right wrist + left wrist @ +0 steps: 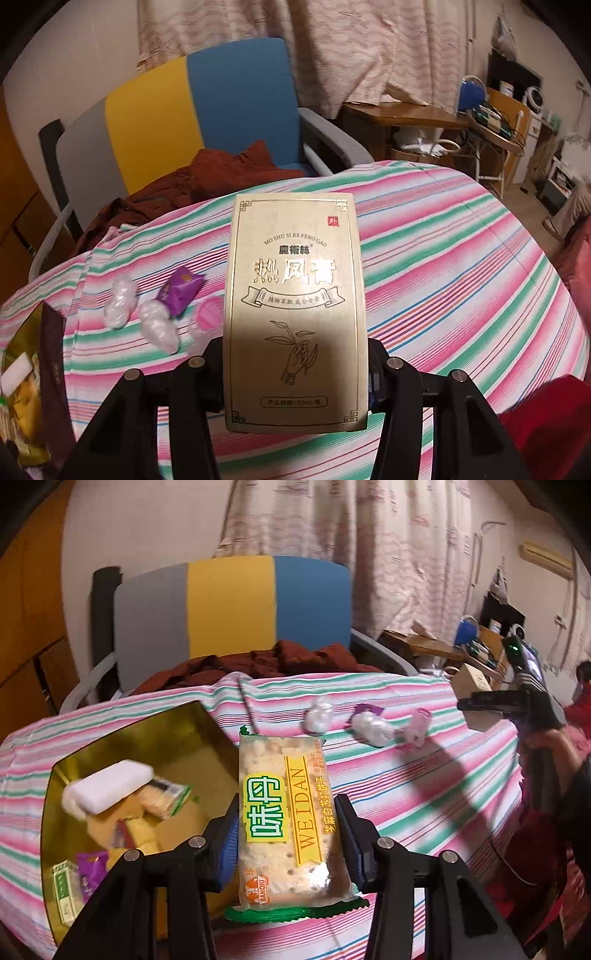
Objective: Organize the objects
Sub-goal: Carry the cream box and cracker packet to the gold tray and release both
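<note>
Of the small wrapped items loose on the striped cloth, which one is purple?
The purple candy, behind the right-hand of the two white wrapped pieces; the pink one lies further right.

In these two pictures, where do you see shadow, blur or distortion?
Left wrist view: dark shadows cross the pink-and-green striped tablecloth; the white rectangular foam block in the gold metal tin looks motion-blurred. Right wrist view: shadow covers the lower half of the flat gold cardboard box; the fisheye bends the table edge.

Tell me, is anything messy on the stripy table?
A little. Two white wrapped lumps, a purple packet and a pink sweet lie scattered on the striped cloth, outside the gold tin. Nothing looks spilled or broken.
</note>
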A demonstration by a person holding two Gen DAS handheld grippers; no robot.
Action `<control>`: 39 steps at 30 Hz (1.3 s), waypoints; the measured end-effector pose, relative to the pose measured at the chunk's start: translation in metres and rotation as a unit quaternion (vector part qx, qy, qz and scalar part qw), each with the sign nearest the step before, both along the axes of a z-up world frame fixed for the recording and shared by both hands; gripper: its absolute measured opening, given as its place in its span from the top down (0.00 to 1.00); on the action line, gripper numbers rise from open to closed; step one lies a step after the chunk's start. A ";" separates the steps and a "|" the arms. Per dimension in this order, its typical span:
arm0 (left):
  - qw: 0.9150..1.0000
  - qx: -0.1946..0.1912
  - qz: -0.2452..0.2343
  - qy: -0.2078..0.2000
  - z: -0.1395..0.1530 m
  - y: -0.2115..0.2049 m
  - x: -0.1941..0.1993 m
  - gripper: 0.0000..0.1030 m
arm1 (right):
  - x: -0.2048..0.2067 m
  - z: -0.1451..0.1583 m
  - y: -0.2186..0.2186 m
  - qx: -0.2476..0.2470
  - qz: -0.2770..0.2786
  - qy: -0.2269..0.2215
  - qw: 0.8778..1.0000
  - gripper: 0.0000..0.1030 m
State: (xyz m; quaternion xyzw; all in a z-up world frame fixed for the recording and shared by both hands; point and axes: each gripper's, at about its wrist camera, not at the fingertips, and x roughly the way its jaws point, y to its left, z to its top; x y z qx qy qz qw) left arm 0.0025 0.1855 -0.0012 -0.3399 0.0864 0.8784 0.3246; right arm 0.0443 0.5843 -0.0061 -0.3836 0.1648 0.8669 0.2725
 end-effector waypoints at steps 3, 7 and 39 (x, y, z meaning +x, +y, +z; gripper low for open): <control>1.000 0.006 0.013 -0.002 0.002 -0.013 -0.004 0.54 | -0.004 0.012 -0.020 0.012 0.021 0.008 1.000 0.50; 0.999 0.014 0.030 -0.008 0.001 -0.030 -0.009 0.54 | -0.008 0.032 -0.048 0.020 0.052 0.033 0.998 0.50; 0.981 0.057 0.179 -0.054 -0.019 -0.167 -0.030 0.54 | -0.078 -0.008 -0.316 -0.086 0.345 0.021 0.934 0.50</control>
